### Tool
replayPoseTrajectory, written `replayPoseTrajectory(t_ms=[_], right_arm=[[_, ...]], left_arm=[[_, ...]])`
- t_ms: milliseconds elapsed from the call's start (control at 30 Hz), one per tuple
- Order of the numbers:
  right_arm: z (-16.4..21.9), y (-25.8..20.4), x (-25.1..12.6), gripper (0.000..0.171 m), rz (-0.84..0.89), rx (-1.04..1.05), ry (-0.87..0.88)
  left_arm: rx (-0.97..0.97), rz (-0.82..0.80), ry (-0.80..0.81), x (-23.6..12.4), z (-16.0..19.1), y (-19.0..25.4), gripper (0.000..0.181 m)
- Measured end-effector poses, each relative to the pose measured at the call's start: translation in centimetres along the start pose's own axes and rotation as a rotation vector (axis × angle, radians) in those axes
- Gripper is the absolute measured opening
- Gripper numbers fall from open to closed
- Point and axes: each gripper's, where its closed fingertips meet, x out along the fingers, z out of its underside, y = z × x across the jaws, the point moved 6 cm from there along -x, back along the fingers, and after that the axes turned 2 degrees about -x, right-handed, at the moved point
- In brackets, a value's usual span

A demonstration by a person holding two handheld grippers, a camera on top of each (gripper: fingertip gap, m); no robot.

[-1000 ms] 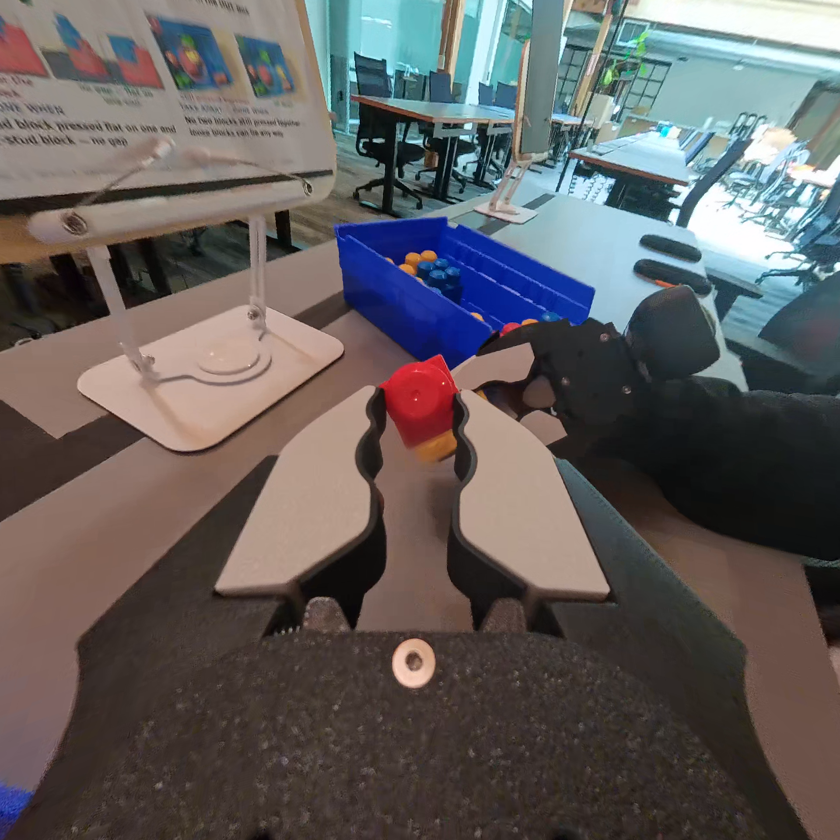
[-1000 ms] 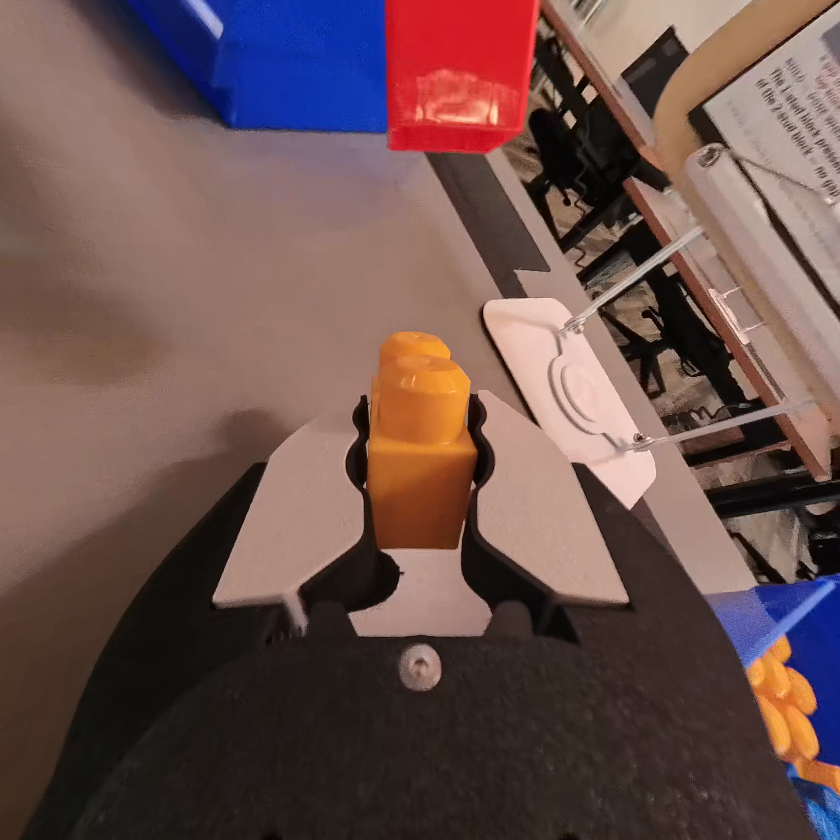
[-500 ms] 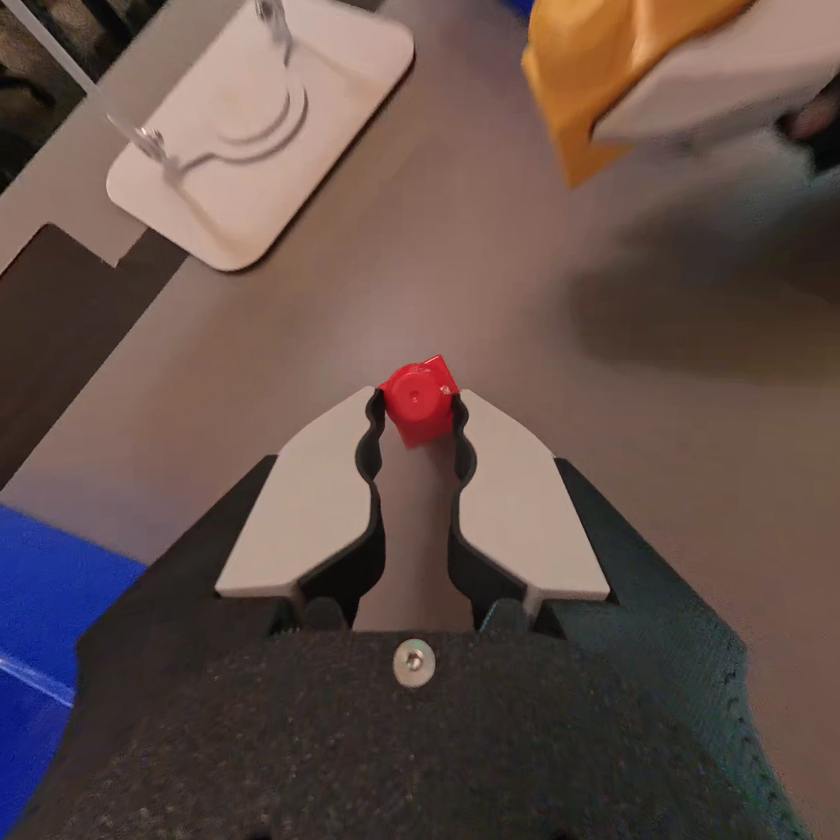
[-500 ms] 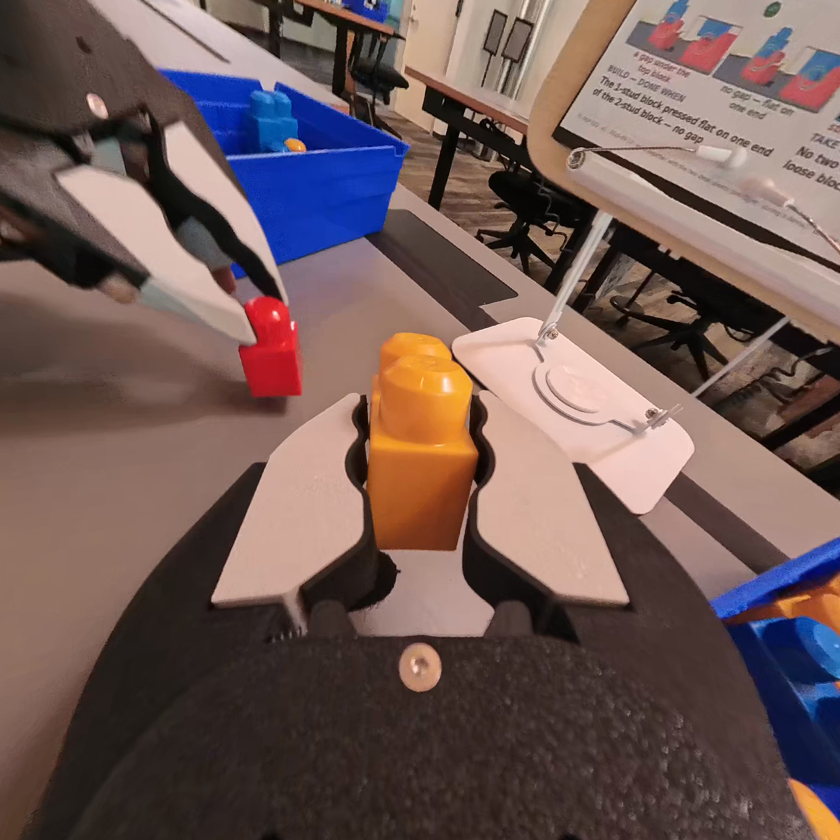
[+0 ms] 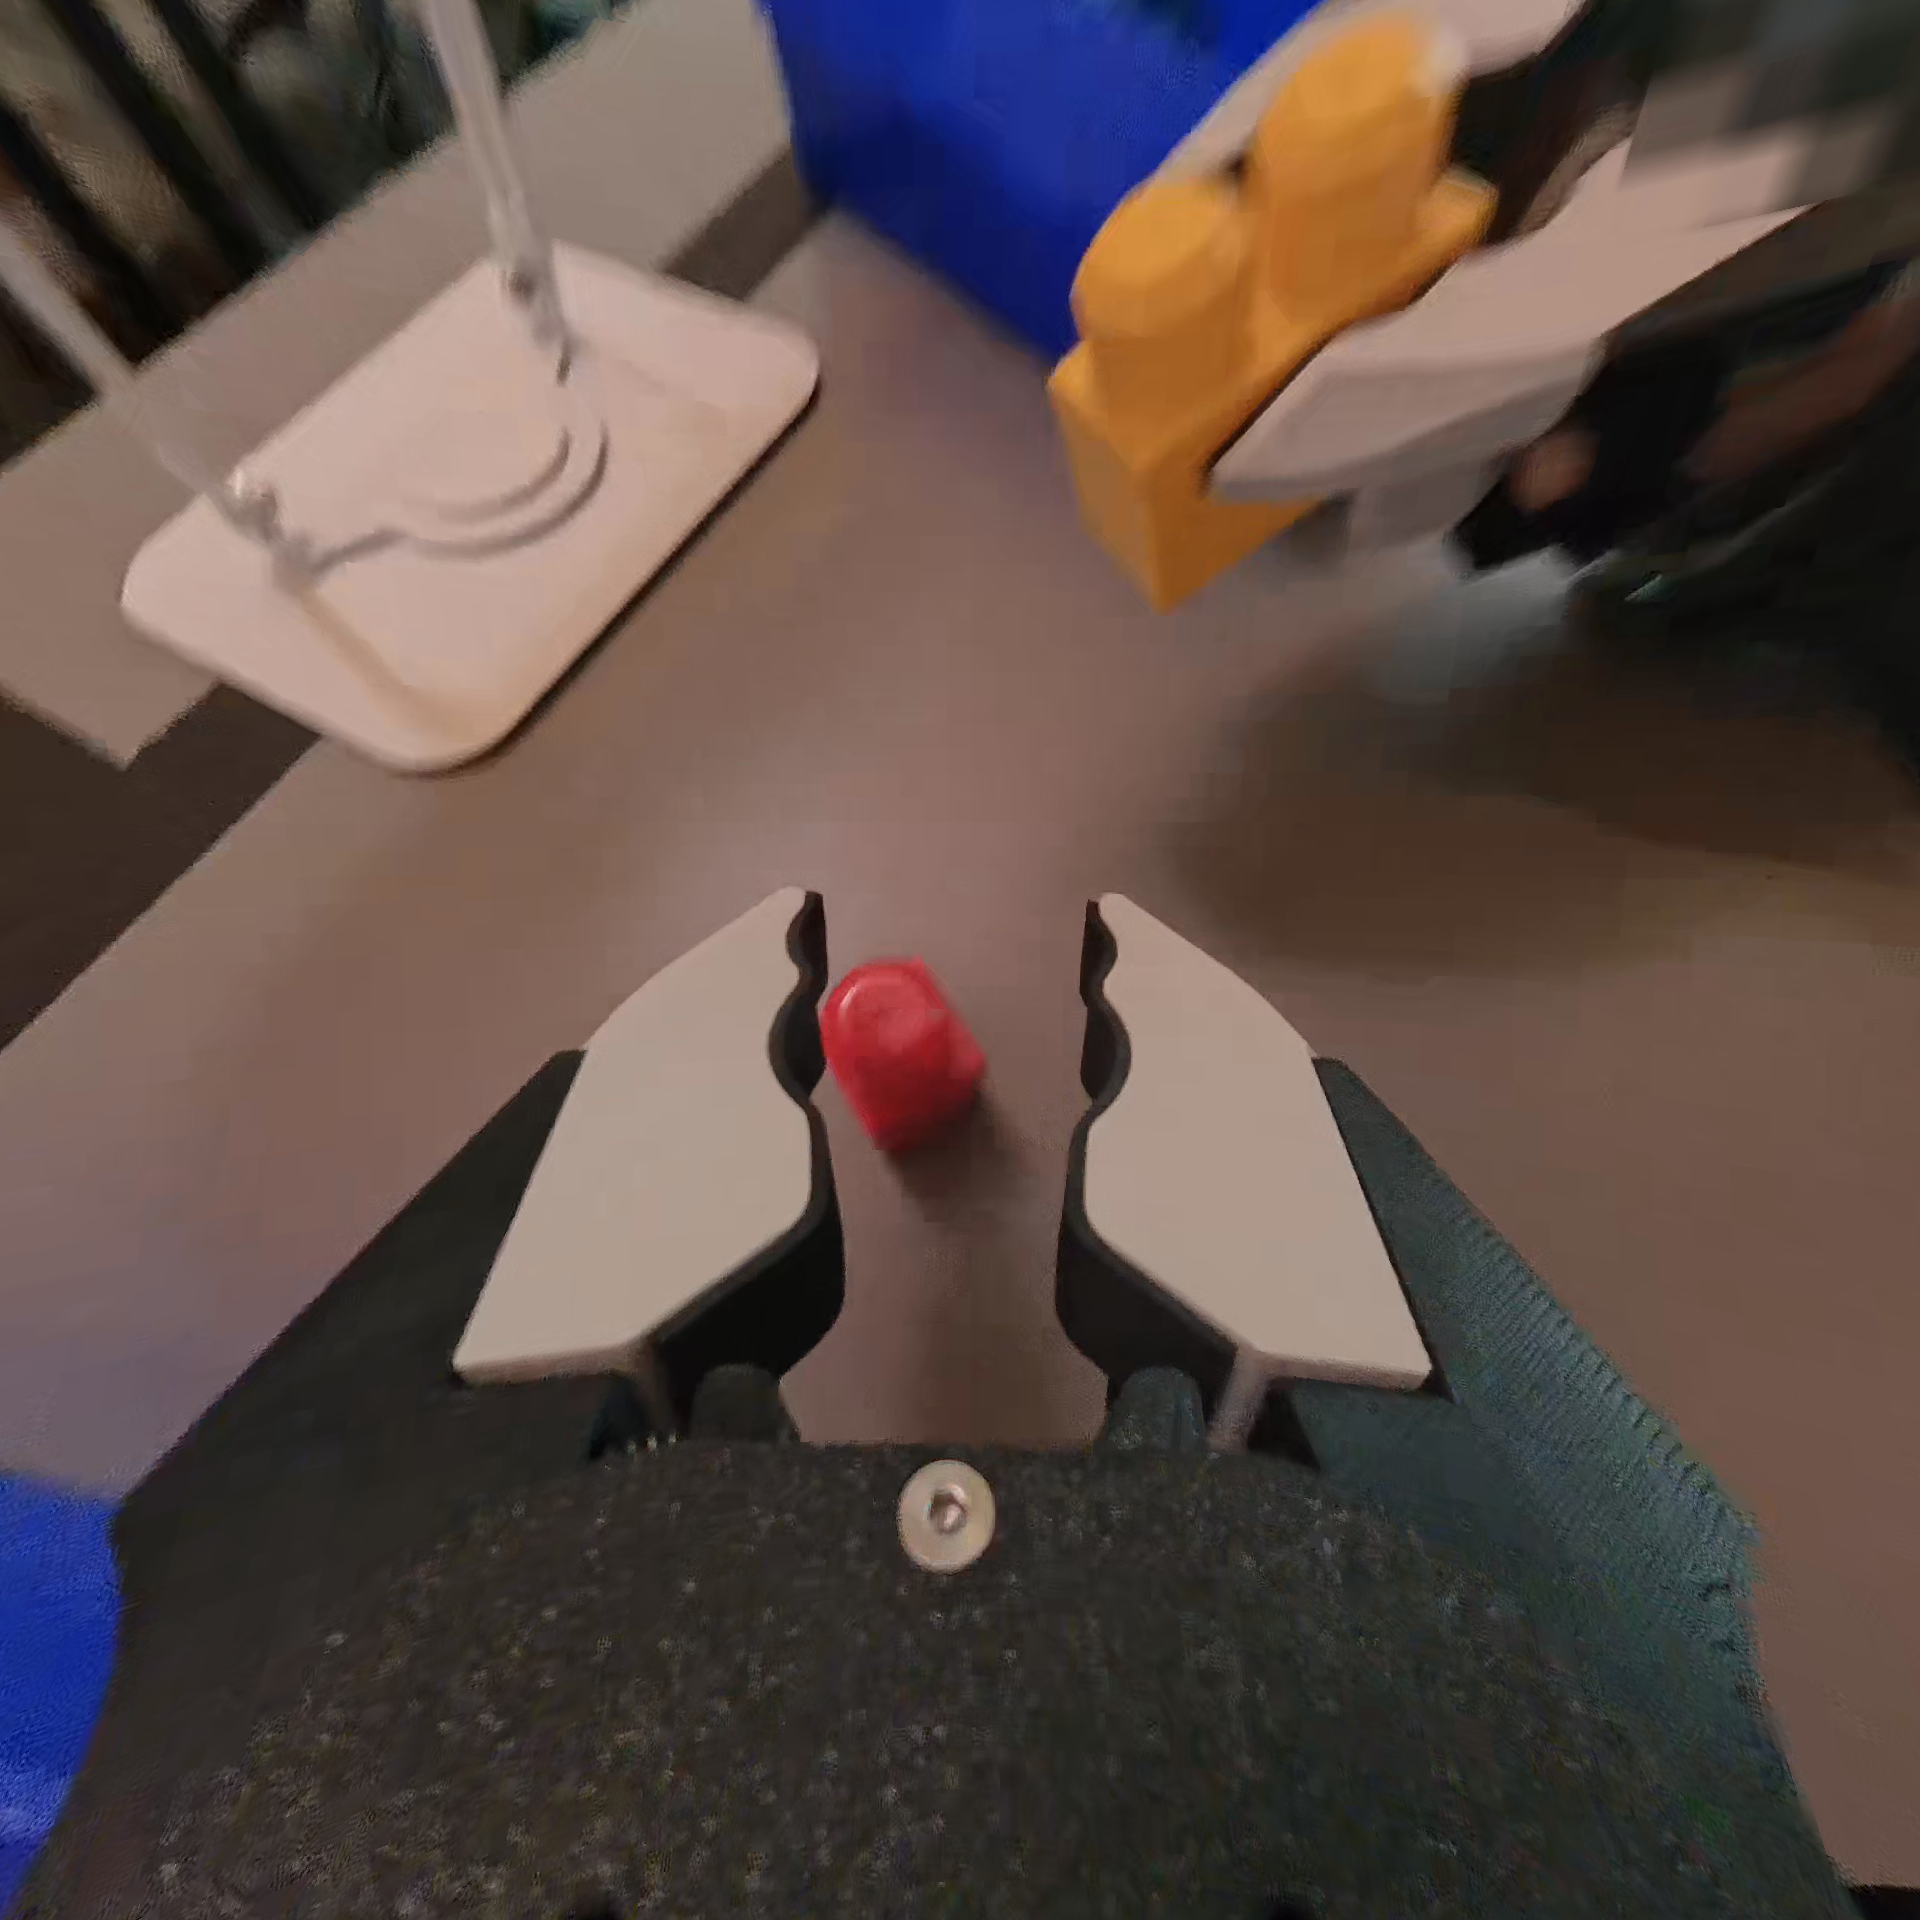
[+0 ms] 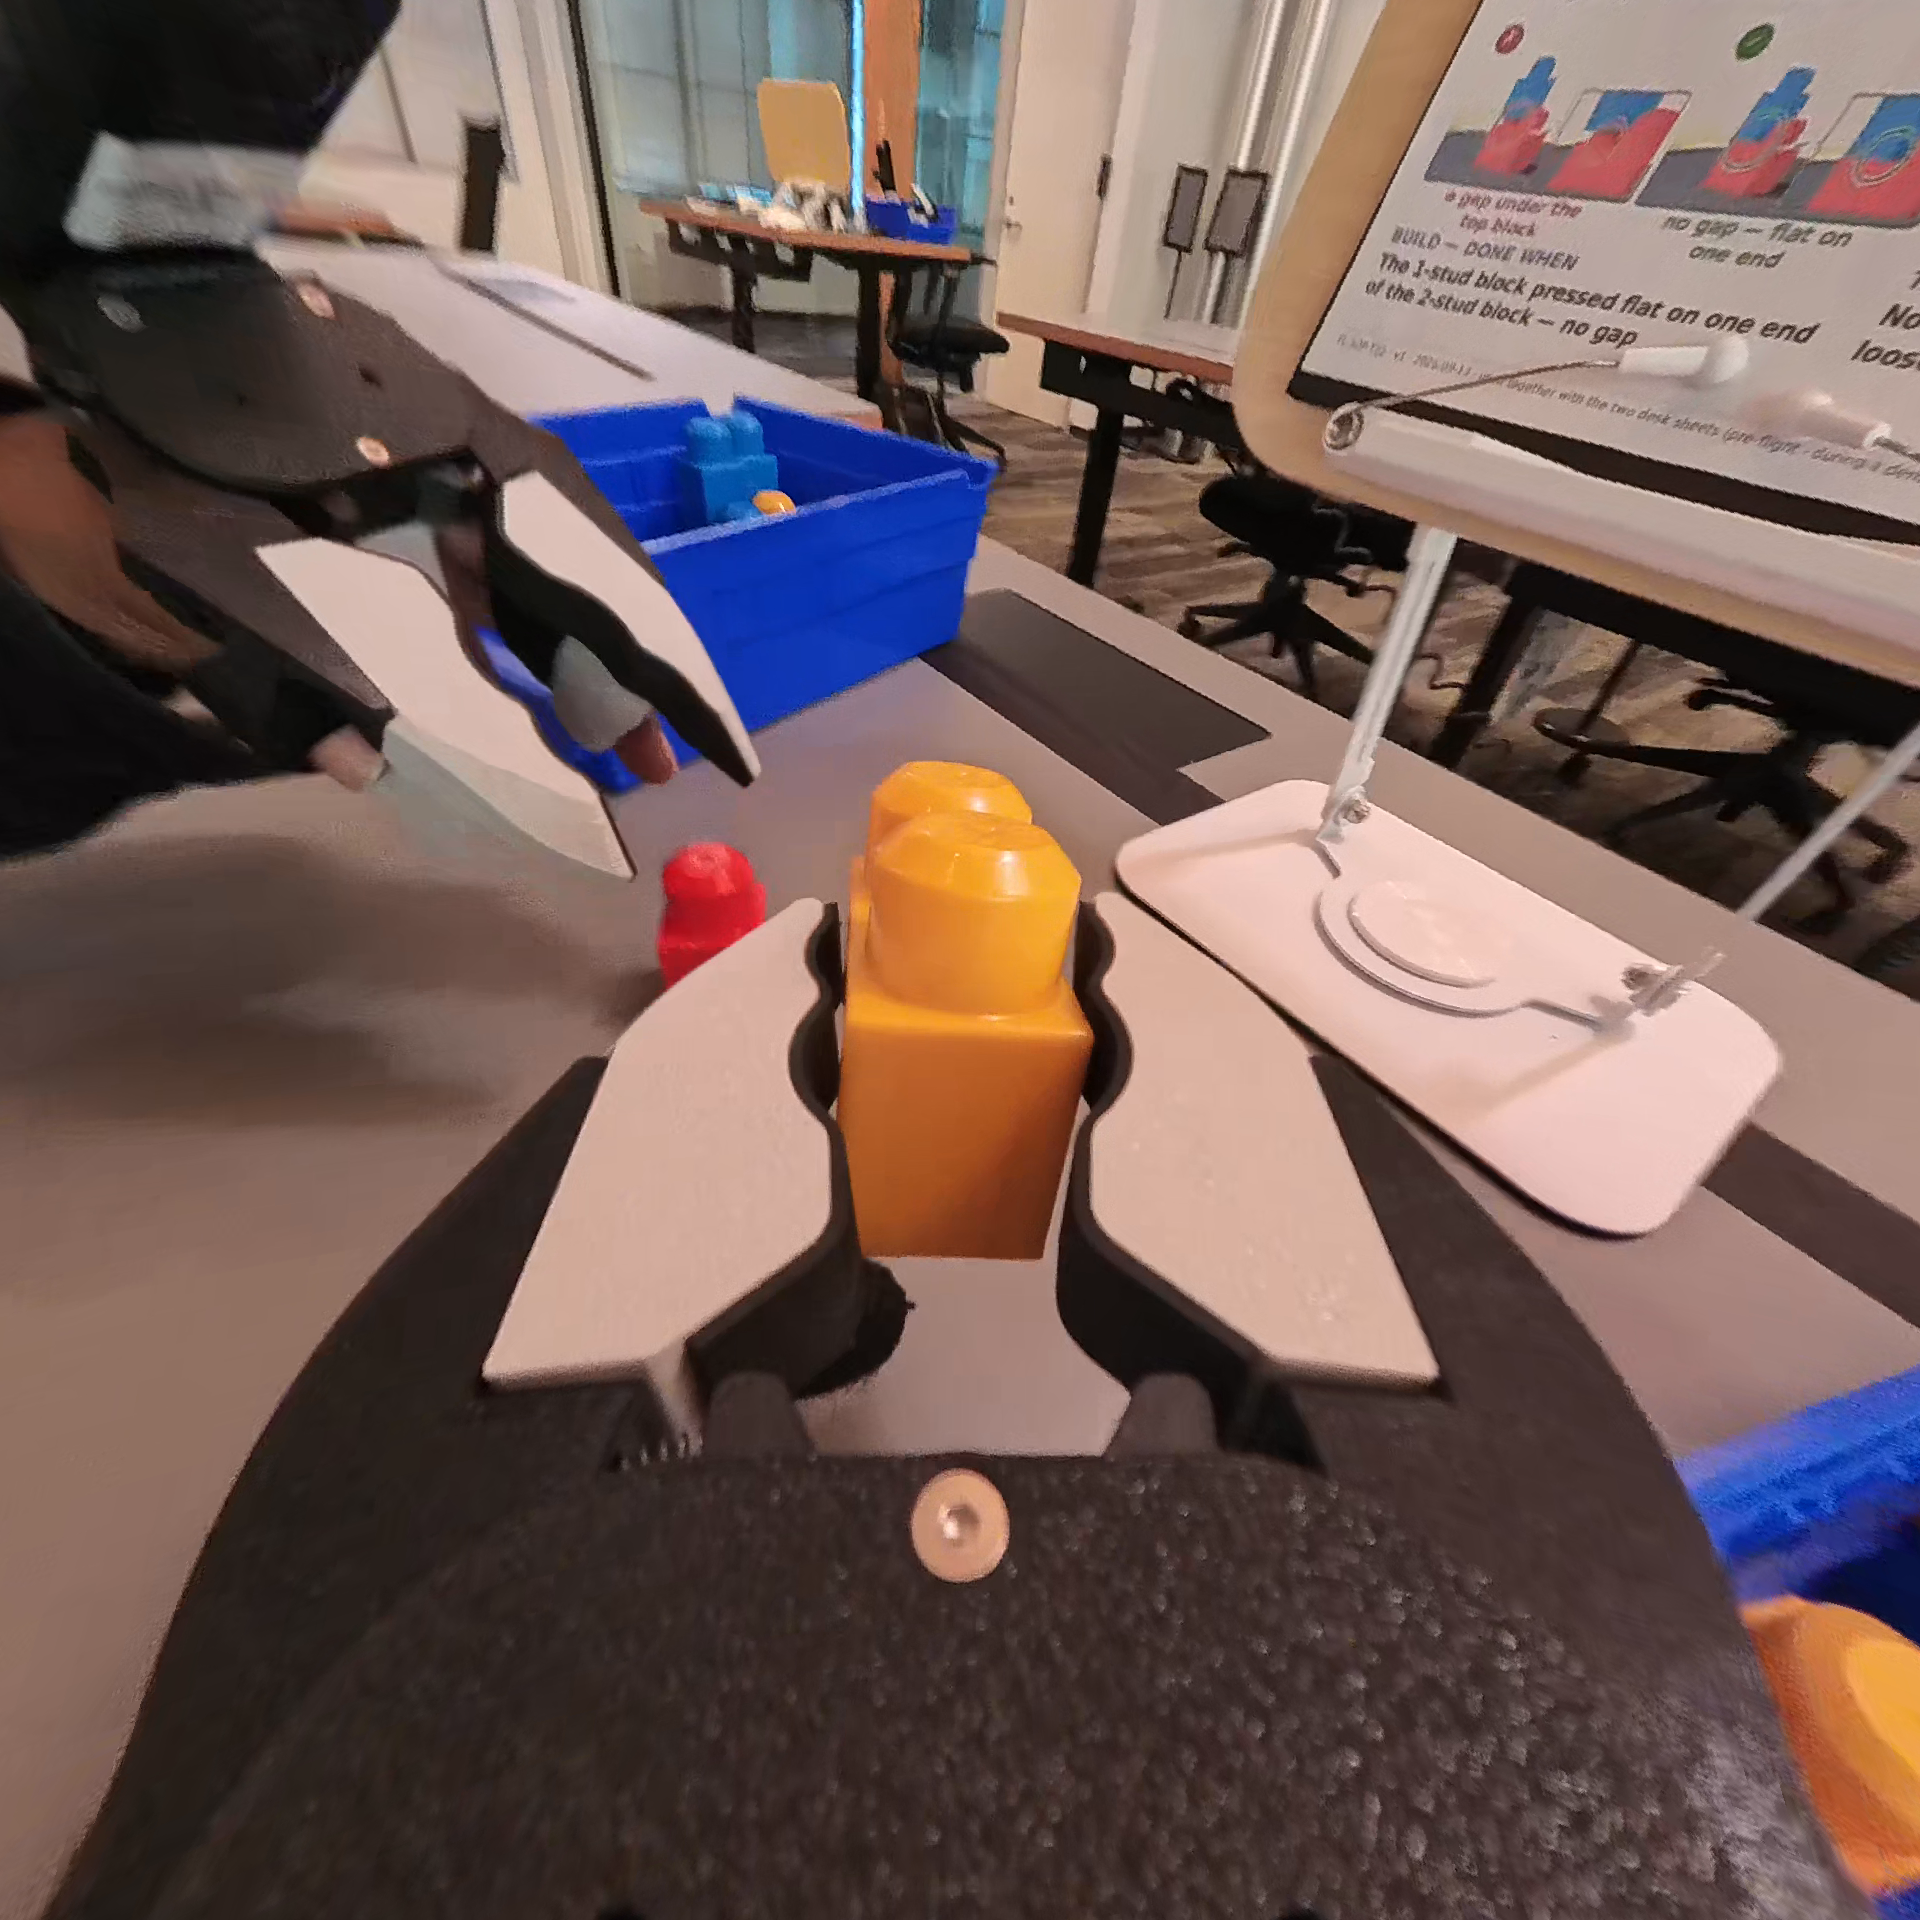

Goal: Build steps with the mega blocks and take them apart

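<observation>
Gripping the orange two-stud block (image 6: pixel 961 1039), right gripper (image 6: pixel 956 925) pinches it above the table (image 6: pixel 260 1143). Red one-stud block (image 5: pixel 899 1049) stands free below the spread left gripper (image 5: pixel 951 925). Likely take-apart finished; next: set orange down.

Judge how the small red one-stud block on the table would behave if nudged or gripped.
The red block looks like hard moulded plastic, so probably stiff and light. It stands upright on a flat square base, so a nudge would likely slide it, not roll it. Its round stud may slip; the flat sides suit the open left tool better.
</observation>
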Motion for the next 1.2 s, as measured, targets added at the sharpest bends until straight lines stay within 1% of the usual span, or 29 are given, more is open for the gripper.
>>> replayPoseTrajectory(t_ms=[33, 133, 200, 333, 500, 600, 767, 867, 967, 1100, 1200], right_arm=[[-0.3, -0.1, -0.1, 0.043, -0.043, 0.055, 0.042], [-1.9, -0.9, -0.8, 0.043, -0.211, 0.250, 0.224], [-2.8, -1.4, -1.2, 0.043, -0.302, 0.341, 0.324], [-3.7, -2.5, -1.6, 0.043, -0.423, 0.406, 0.412], [-3.7, -3.6, -1.3, 0.043, -0.468, 0.360, 0.396], [-3.5, -3.8, -1.1, 0.043, -0.482, 0.354, 0.386], [-3.3, -3.9, -1.1, 0.043, -0.491, 0.320, 0.360], [-3.0, -4.0, -1.0, 0.043, -0.502, 0.297, 0.322], [-2.7, -4.2, -0.9, 0.043, -0.527, 0.275, 0.252], [-2.2, -4.3, -1.0, 0.044, -0.529, 0.184, 0.141], [-2.0, -3.7, -1.7, 0.043, -0.520, 0.116, 0.055]], left_arm=[[-0.007, 0.057, 0.081, -0.4, -0.7, 0.5, 0.045], [-0.084, 0.266, 0.299, -1.2, -2.7, 2.4, 0.041], [-0.136, 0.373, 0.382, -1.0, -3.5, 3.4, 0.041], [-0.184, 0.482, 0.448, 0.0, -4.1, 4.9, 0.044], [-0.176, 0.572, 0.479, 0.2, -4.5, 6.4, 0.043], [-0.166, 0.560, 0.466, 0.3, -4.5, 6.5, 0.037], [-0.171, 0.573, 0.457, 0.5, -4.4, 6.6, 0.037], [-0.147, 0.559, 0.422, 0.6, -4.1, 6.5, 0.037], [-0.078, 0.523, 0.380, 0.5, -3.9, 6.5, 0.037], [-0.006, 0.497, 0.312, 0.0, -3.2, 6.1, 0.037], [0.067, 0.438, 0.220, 0.0, -2.2, 5.5, 0.037]])
